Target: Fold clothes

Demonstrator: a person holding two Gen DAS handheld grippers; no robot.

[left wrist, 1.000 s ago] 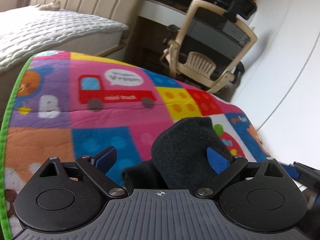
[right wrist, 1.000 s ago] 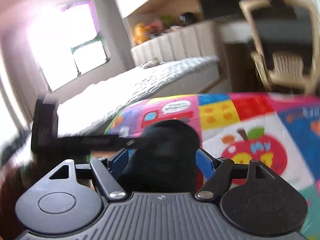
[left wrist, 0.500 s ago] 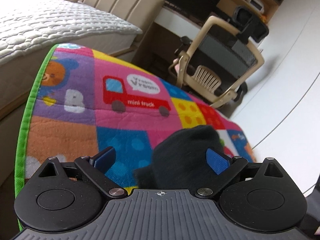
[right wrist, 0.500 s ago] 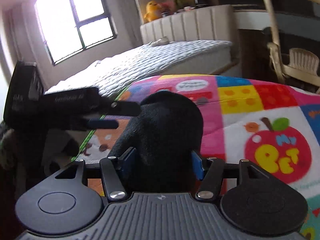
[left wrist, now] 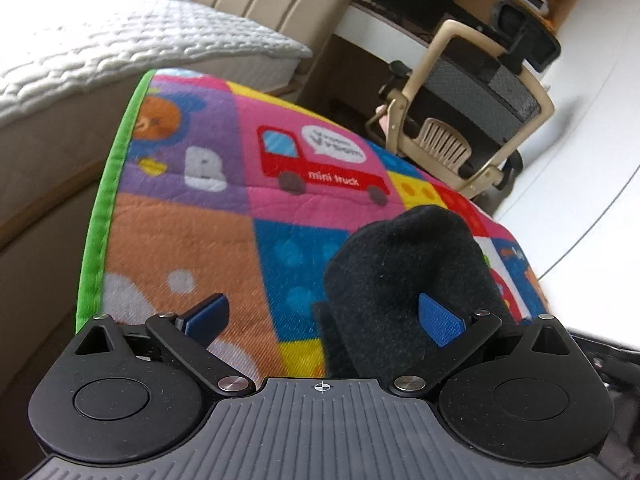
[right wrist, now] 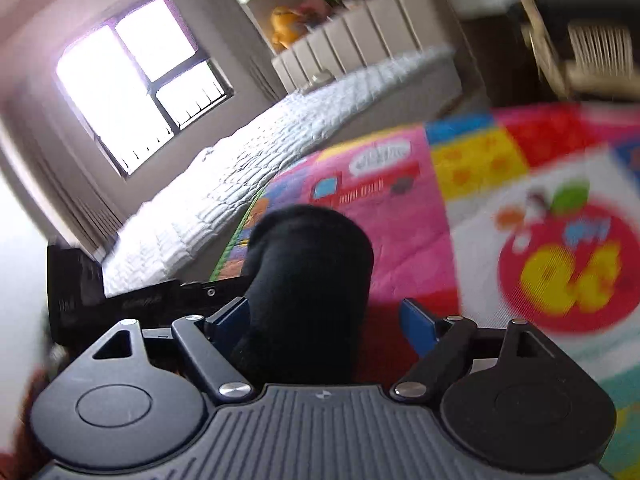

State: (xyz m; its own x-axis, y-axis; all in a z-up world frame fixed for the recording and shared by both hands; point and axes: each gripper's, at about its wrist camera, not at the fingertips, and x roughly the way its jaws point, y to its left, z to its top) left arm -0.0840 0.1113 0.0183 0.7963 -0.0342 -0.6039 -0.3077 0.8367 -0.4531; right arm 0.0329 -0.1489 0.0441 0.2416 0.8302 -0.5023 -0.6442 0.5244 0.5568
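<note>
A black garment (left wrist: 404, 280), bunched into a soft mound, is seen over a colourful play mat (left wrist: 248, 216) printed with a red truck and an apple. In the left wrist view the left tongs (left wrist: 324, 320) are spread wide: the garment lies against the right blue pad, while the left pad is well clear of it, so nothing is clamped. In the right wrist view the right tongs (right wrist: 324, 320) are opening; the same black garment (right wrist: 308, 280) sits between them, close against the left pad and apart from the right one, though motion blur makes the contact hard to judge. The left tool is seen at the left of that view, just beside the garment. A white quilted bed (left wrist: 120, 36) lies far left, and a beige office chair (left wrist: 472, 120) far right.
</note>
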